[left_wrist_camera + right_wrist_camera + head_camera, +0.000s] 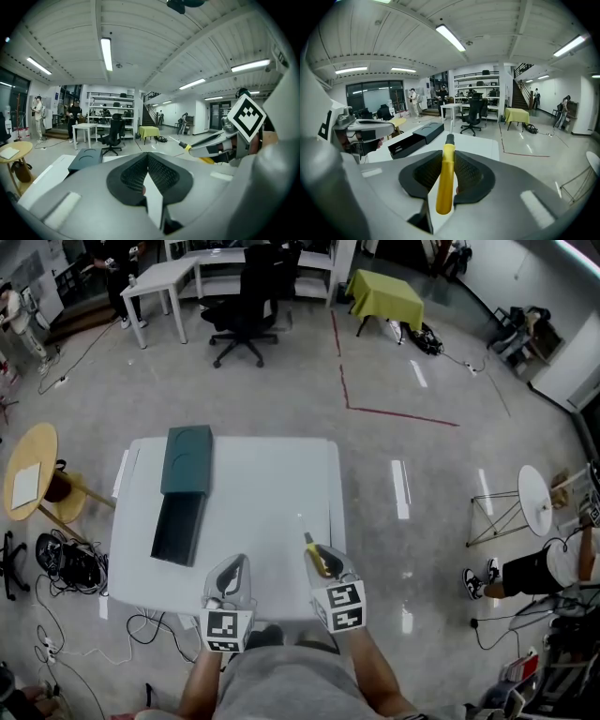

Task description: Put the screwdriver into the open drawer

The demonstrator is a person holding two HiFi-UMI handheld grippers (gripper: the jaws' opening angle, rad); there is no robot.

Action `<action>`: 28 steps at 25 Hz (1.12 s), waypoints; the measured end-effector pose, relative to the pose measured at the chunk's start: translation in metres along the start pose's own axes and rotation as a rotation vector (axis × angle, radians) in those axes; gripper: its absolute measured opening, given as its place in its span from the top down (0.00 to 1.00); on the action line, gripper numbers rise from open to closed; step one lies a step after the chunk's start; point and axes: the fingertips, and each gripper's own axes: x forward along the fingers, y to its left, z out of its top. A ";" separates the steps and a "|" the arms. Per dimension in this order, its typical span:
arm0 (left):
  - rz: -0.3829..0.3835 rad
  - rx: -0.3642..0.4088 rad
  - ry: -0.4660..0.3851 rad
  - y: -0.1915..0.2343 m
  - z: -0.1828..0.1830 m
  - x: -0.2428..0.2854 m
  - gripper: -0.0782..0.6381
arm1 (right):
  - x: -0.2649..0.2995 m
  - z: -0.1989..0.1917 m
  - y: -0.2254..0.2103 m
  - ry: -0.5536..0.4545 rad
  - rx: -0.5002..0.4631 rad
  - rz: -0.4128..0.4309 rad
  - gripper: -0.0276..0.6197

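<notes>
Two tongs are held up above the white desk, both on the near side of the open drawer. The right tongs are closed on the screwdriver, pads pressing the yellow handle, with the black collar and metal shaft sticking out past the tips. The screwdriver is off the desk, well apart from the drawer and to its right, not inside it. The left tongs are pinched together with nothing between the pads, just to the right of the drawer's near end. The drawer is pulled out toward the person from a dark green box, and its inside looks dark.
</notes>
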 end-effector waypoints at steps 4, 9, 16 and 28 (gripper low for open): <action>0.011 -0.014 -0.002 0.005 -0.003 -0.005 0.87 | 0.001 0.005 0.005 0.004 -0.010 0.009 0.83; 0.018 -0.031 -0.002 0.022 -0.004 -0.007 0.88 | 0.011 0.016 0.018 -0.002 -0.011 0.019 0.83; 0.001 -0.021 -0.011 0.041 -0.009 -0.010 0.88 | 0.029 0.022 0.036 -0.014 -0.013 0.017 0.83; 0.035 -0.011 -0.009 0.034 -0.002 0.010 0.88 | 0.038 0.031 0.021 -0.034 -0.022 0.069 0.83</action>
